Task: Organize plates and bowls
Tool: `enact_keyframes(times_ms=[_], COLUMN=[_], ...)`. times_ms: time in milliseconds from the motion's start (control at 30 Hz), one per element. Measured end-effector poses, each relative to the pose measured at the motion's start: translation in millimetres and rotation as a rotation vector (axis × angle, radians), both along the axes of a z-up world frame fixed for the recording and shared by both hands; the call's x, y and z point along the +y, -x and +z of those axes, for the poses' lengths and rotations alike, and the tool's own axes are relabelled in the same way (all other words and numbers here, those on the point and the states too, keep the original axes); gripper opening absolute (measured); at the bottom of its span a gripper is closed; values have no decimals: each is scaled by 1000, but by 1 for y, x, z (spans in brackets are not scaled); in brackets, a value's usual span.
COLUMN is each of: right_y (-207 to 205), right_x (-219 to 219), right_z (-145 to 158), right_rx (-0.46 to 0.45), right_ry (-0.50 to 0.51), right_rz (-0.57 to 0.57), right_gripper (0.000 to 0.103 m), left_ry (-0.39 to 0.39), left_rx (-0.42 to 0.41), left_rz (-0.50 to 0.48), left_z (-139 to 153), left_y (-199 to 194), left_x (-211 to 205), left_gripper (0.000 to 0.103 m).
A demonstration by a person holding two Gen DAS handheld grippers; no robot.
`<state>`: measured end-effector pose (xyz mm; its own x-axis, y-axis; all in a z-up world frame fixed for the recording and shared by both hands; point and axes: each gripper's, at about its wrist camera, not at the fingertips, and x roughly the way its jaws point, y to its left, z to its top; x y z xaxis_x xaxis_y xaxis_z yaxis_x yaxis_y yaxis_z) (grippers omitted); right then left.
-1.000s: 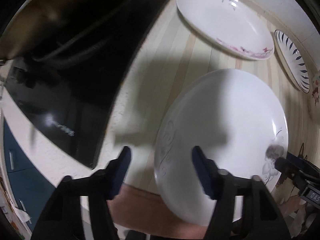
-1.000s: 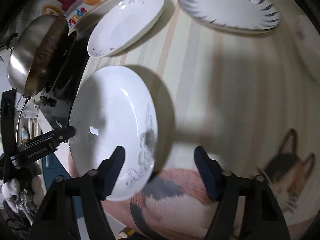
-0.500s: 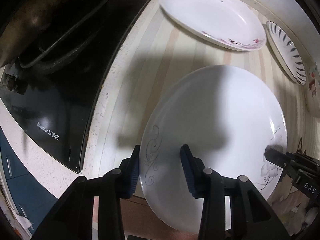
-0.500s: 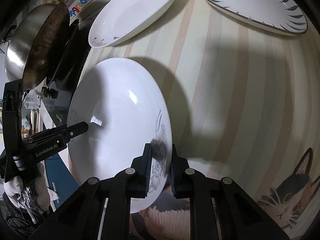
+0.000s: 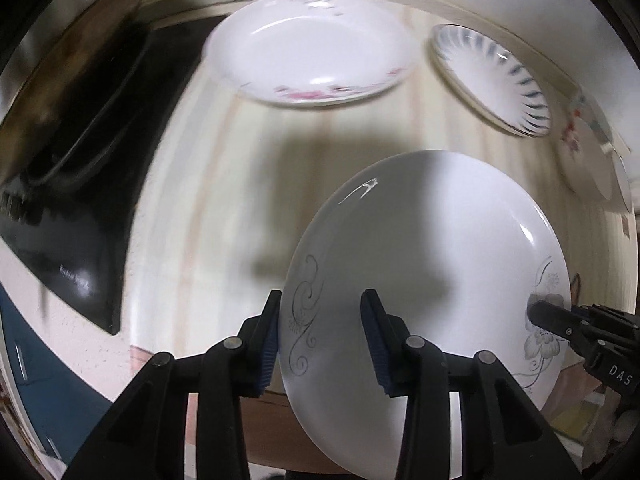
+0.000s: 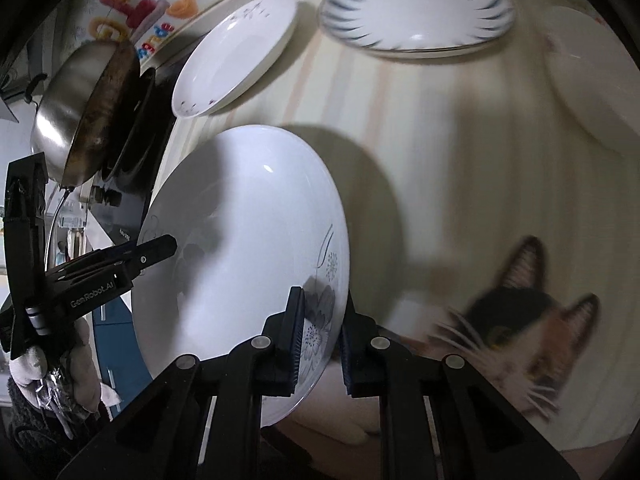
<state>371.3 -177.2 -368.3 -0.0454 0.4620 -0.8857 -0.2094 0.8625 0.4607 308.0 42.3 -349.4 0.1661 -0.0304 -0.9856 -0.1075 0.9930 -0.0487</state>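
Note:
A large white plate with grey flowers (image 5: 432, 264) (image 6: 248, 240) is held tilted above the striped counter. My left gripper (image 5: 320, 336) is shut on its left rim. My right gripper (image 6: 320, 336) is shut on the opposite, flowered rim. Each gripper's tip shows in the other view, the right one (image 5: 560, 320) and the left one (image 6: 152, 252). A white plate with pink flowers (image 5: 312, 44) (image 6: 236, 52) lies at the back. A blue-striped plate (image 5: 492, 76) (image 6: 416, 12) lies to its right.
A black cooktop (image 5: 72, 200) with a steel pan (image 6: 84, 108) is at the left. Another white dish (image 5: 592, 164) sits at the far right. A cat-print cloth (image 6: 520, 320) lies on the counter near the front edge.
Both grippers closed on the plate's opposite rims and lifted it off the counter; it now tilts, and the views have shifted toward the back plates.

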Motion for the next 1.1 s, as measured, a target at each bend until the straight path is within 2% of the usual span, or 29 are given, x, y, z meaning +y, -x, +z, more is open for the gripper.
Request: enact_keyframes(times_ms=[167, 533, 967, 1100], right_y=[5, 14, 14, 16], right_x=[-47, -110, -109, -105], right_z=[12, 7, -13, -15], right_rx=[-16, -7, 0, 3], right_ry=[8, 26, 46, 68], right_rz=[-63, -183, -222, -242], right_gripper=[18, 18, 18, 18], left_ry=[15, 21, 0, -6], left_rx=[-8, 19, 45, 36], left_rz=[-69, -158, -186, -215], left_z=[4, -9, -41, -41], left_y=[-3, -14, -37, -38], left_x=[-39, -69, -84, -86], left_gripper=[36, 36, 37, 36])
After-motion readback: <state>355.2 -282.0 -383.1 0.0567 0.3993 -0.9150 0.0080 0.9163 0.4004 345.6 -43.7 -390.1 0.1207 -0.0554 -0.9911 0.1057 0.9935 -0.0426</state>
